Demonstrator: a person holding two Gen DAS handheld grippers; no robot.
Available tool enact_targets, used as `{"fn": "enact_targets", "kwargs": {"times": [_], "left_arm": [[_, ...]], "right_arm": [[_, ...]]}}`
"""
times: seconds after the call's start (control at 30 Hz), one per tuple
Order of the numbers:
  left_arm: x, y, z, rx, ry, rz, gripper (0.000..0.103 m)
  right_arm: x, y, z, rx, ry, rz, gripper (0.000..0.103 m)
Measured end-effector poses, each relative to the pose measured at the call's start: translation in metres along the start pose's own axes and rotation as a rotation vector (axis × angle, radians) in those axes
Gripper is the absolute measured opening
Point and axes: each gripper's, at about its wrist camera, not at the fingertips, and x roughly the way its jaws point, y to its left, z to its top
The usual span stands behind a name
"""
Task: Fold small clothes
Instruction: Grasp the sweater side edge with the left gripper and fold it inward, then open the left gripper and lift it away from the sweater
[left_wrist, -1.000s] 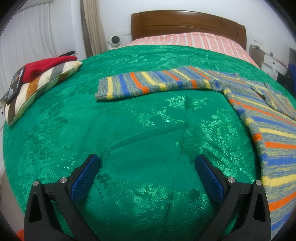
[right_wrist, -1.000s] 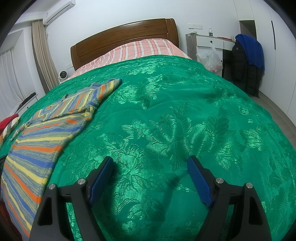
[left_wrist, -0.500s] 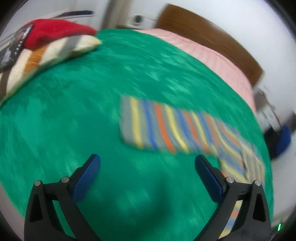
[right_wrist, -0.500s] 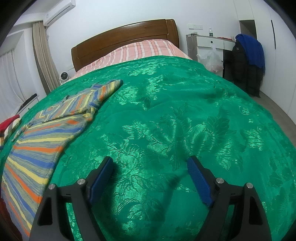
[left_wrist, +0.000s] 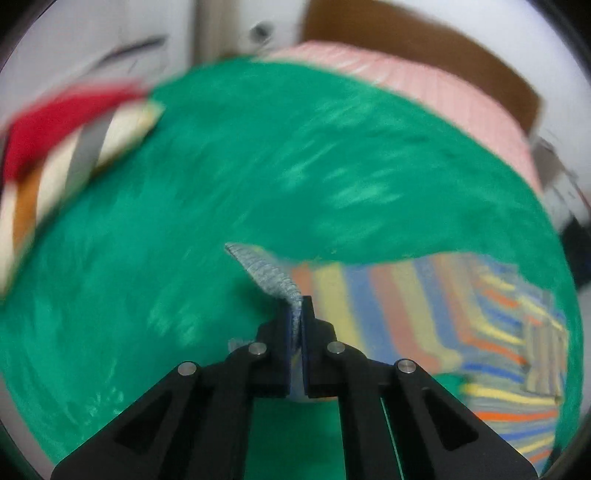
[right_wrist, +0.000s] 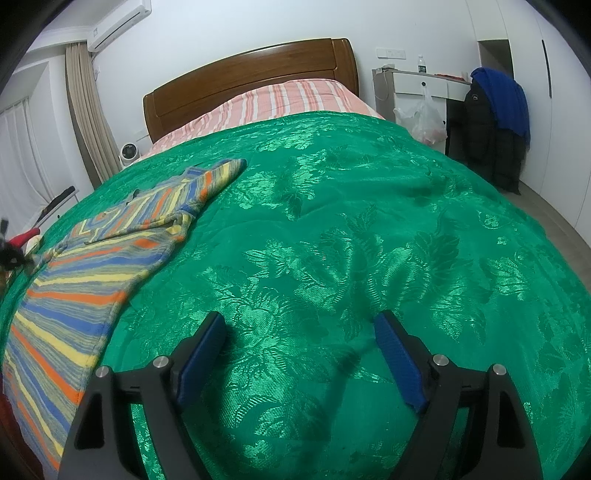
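The left hand-held gripper (left_wrist: 295, 317), its jaws having just been closing, is pinching the cuff of the striped sweater (right_wrist: 85, 280) lying on the green bed cover (right_wrist: 351, 229). The right hand-held gripper (right_wrist: 301, 354) is hovering wide open, holding nothing. The knit is looking soft and limp, so edges are probably offering the best hold.

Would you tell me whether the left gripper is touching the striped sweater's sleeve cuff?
Touching. The left wrist view shows the left gripper shut on the sleeve cuff, fabric pinched between its pads.
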Motion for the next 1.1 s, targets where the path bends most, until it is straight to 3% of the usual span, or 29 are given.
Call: {"fn": "enact_targets", "kwargs": {"times": [0.17,0.33,0.37,0.43,0.47,0.6,0.8,0.9,0.97,1.0,1.03,1.07,1.1], "left_arm": [[-0.073,-0.128,0.025,0.261,-0.144,-0.186,0.002],[-0.085,-0.252,-0.007,0.464,-0.156,-0.339,0.004],[-0.078,-0.268,-0.018,0.491,-0.127,-0.353,0.008],[-0.050,-0.296,-0.042,0.536,-0.006,-0.371,0.037],[-0.035,-0.301,-0.051,0.542,0.051,-0.365,0.062],[-0.020,-0.265,-0.055,0.435,0.080,-0.426,0.069],[0.004,-0.158,-0.012,0.135,0.102,-0.326,0.066],[0.030,-0.132,-0.021,0.113,0.186,-0.313,0.062],[0.040,-0.132,-0.040,0.136,0.239,-0.374,0.062],[0.042,-0.133,-0.047,0.142,0.252,-0.404,0.058],[0.046,-0.137,-0.059,0.171,0.257,-0.432,0.041],[0.051,-0.140,-0.069,0.229,0.253,-0.369,0.010],[0.056,-0.140,-0.074,0.252,0.258,-0.308,0.008]], "right_arm": [[0.000,-0.001,0.000,-0.001,0.000,0.001,0.083],[0.001,-0.003,0.000,-0.002,0.002,0.002,0.084],[0.001,-0.003,0.000,-0.001,0.002,0.002,0.084],[0.001,-0.004,0.000,-0.003,0.002,0.002,0.084],[0.001,-0.003,0.000,-0.002,0.002,0.003,0.084],[0.000,-0.003,0.000,-0.002,0.002,0.003,0.084],[0.001,-0.004,0.001,-0.003,0.002,0.009,0.085],[0.001,-0.004,0.001,-0.003,0.002,0.008,0.085],[0.001,-0.004,0.001,-0.003,0.002,0.008,0.085],[0.001,-0.005,0.001,-0.004,0.003,0.007,0.085],[0.001,-0.005,0.001,-0.004,0.003,0.007,0.085],[0.001,-0.004,0.001,-0.004,0.003,0.008,0.085],[0.001,-0.004,0.001,-0.004,0.003,0.007,0.085]]}}
